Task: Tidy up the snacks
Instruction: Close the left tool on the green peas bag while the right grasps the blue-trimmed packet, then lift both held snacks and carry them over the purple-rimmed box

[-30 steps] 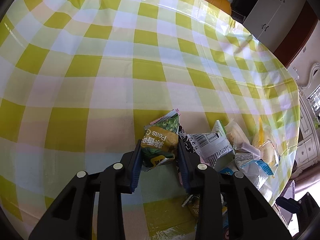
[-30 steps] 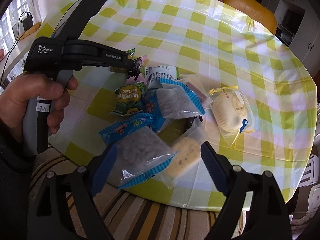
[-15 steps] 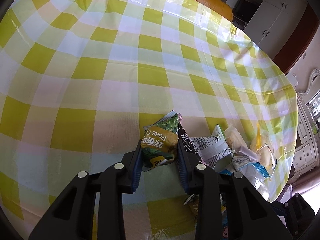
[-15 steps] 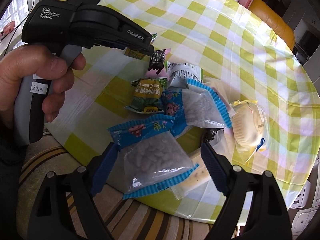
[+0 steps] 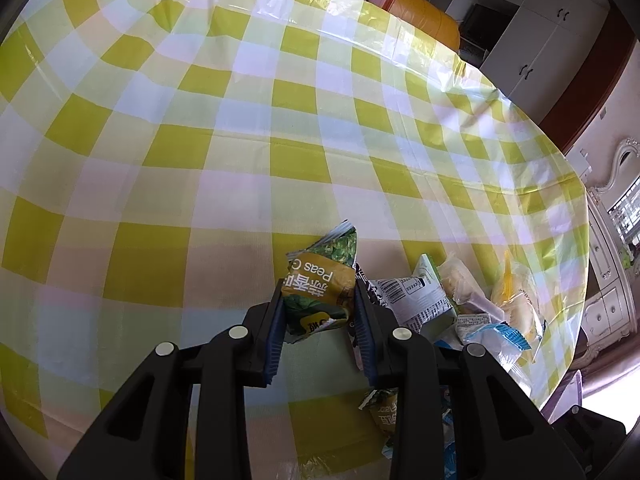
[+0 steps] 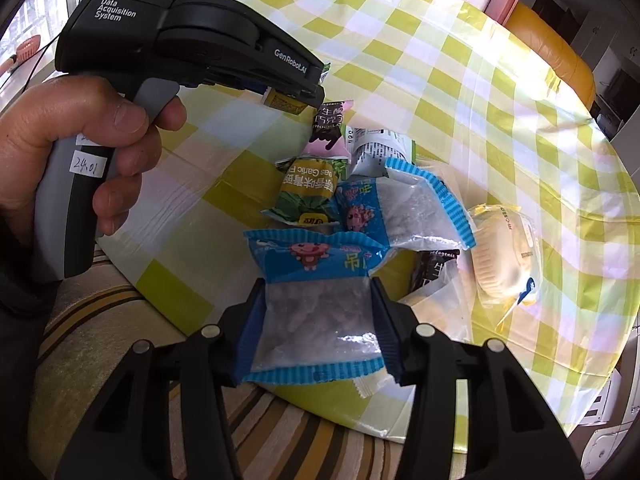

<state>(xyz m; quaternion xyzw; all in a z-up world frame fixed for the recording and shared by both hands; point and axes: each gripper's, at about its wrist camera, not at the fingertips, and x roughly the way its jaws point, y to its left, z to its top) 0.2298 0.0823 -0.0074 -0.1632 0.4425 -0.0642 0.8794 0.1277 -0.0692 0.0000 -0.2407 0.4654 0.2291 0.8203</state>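
Observation:
My left gripper (image 5: 318, 300) is shut on a green and yellow peas packet (image 5: 320, 280), held just above the checked table (image 5: 200, 140). In the right wrist view a hand (image 6: 80, 136) holds that left gripper (image 6: 310, 94) over the far side of the snack pile. My right gripper (image 6: 318, 312) is closing on a blue packet with a clear window (image 6: 316, 304) at the table's near edge. Its pads touch both sides of the packet. Behind it lie a second peas packet (image 6: 308, 196) and a second blue packet (image 6: 404, 204).
More snacks lie in the pile: a pink chocolate packet (image 6: 328, 132), a white packet (image 6: 380, 152), a dark packet (image 6: 432, 272) and a wrapped round cake (image 6: 504, 248). A striped seat (image 6: 100, 340) lies below the table edge. An orange chair (image 6: 560, 52) stands behind.
My right gripper's jaws have come in from wide apart onto the sides of the blue packet, and the view has rolled a little. The left gripper still holds the peas packet.

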